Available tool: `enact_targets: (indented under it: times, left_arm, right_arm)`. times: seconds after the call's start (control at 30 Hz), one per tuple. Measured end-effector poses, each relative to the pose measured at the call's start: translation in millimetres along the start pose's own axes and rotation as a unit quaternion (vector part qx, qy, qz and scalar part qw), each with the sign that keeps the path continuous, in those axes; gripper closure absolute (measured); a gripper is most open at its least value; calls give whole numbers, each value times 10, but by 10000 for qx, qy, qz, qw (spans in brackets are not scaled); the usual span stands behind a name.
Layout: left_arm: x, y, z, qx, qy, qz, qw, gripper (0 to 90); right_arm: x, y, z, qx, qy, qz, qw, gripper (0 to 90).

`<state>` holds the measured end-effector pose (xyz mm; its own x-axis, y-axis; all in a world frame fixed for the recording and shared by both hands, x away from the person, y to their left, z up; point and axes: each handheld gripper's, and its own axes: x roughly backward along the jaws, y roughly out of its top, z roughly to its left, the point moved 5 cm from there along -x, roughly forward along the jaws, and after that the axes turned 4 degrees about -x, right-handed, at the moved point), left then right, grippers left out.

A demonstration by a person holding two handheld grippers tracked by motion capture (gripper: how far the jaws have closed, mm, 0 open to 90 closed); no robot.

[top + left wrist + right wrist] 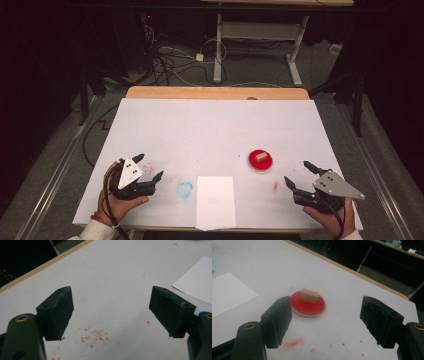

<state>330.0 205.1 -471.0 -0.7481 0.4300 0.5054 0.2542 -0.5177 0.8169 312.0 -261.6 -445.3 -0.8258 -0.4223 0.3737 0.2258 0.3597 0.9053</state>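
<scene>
Stamp-like tan wooden block (309, 296) sits upright in the round red ink dish (308, 307), right of centre on the white tabletop (215, 130), and nothing has hold of it. Nearest the person, the right hand-held gripper (297, 173) hovers low by the near right edge with its jaws spread wide and empty, aimed toward the dish but well short of it; the left hand-held gripper (148, 166) rests near the left edge, likewise released with nothing between its jaws. Between them lies a blank white sheet of paper (215, 201), unmarked as far as the pictures show. Red specks (93, 335) and a blue smudge (184, 189) stain the surface (likely old ink). By my reading, the work has barely begun: the block remains to be grasped, lifted and pressed on the sheet.
</scene>
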Motion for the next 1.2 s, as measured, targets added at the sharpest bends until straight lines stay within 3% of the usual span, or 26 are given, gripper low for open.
enact_targets:
  times: [0.2, 0.37, 0.57, 0.67, 1.2]
  left_arm:
    - [-27, -15, -29, -111, -153, 84, 9998, 194]
    - [-30, -34, -33, -157, -166, 105, 9997, 192]
    - [-55, -51, -38, -39, -189, 188, 9996, 188]
    - [-77, -50, -37, -153, -173, 213, 9995, 187]
    - [-110, -66, -55, -146, -281, 269, 9991, 190]
  right_arm:
    - [-6, 13, -27, -79, -3, -20, 10000, 255]
    - [-23, 19, -18, -43, 28, 1, 10000, 255]
    - [1, 19, -29, -31, 146, 26, 9999, 260]
    - [4, 24, -40, -21, 252, 54, 9997, 262]
    - [-21, 112, -93, 142, 404, 317, 9986, 261]
